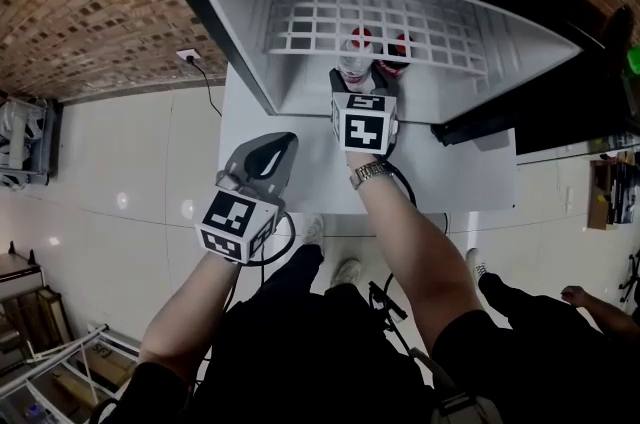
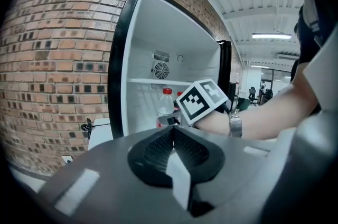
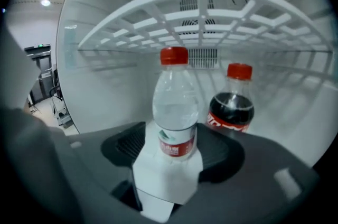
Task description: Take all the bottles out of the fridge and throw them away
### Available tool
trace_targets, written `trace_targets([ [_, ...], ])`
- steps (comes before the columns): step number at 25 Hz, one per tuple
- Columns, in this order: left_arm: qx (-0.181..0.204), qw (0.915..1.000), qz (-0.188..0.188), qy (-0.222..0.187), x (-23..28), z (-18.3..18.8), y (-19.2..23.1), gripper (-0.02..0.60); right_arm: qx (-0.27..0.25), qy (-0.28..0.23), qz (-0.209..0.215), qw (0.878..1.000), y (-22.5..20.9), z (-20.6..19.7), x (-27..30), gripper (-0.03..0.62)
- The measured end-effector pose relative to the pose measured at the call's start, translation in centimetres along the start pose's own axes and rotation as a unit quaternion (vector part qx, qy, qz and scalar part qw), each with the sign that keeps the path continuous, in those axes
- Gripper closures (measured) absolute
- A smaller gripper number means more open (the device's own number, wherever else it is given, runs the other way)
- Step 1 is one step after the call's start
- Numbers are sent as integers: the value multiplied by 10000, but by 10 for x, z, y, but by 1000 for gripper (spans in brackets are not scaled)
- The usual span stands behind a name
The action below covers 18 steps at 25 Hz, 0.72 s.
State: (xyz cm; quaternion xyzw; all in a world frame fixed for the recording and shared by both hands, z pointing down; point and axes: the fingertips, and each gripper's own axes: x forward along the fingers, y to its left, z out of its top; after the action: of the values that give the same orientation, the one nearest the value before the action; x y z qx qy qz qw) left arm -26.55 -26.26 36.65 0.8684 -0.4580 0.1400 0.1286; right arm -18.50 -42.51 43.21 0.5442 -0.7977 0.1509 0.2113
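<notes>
A clear water bottle (image 3: pixel 174 112) with a red cap and red label stands on the floor of the open fridge (image 1: pixel 240 32). A dark cola bottle (image 3: pixel 231 106) stands just behind it to the right. My right gripper (image 3: pixel 171 139) reaches into the fridge, open, with the water bottle between its jaws and white floor showing on both sides of the bottle. From the head view the right gripper (image 1: pixel 356 84) sits right in front of the water bottle (image 1: pixel 356 60) and cola bottle (image 1: pixel 398 48). My left gripper (image 1: pixel 272 152) hangs outside the fridge, low left, shut and empty.
A white wire shelf (image 1: pixel 370 17) spans the fridge above the bottles. The black fridge door (image 1: pixel 540 102) stands open to the right. A wall socket with a cable (image 1: pixel 190 57) sits on the brick wall at left. Another person's hand (image 1: pixel 575 296) shows at lower right.
</notes>
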Motion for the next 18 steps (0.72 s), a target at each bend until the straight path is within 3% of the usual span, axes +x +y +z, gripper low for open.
trace_targets([
  [10,-53,10000,15,70,6,-4,10,578,-25,36,-190,9998,-6,1,25,293],
  [18,-55,10000,2,50,5,-5,2,578,-91,49,4,9999,1,-8,5,312],
])
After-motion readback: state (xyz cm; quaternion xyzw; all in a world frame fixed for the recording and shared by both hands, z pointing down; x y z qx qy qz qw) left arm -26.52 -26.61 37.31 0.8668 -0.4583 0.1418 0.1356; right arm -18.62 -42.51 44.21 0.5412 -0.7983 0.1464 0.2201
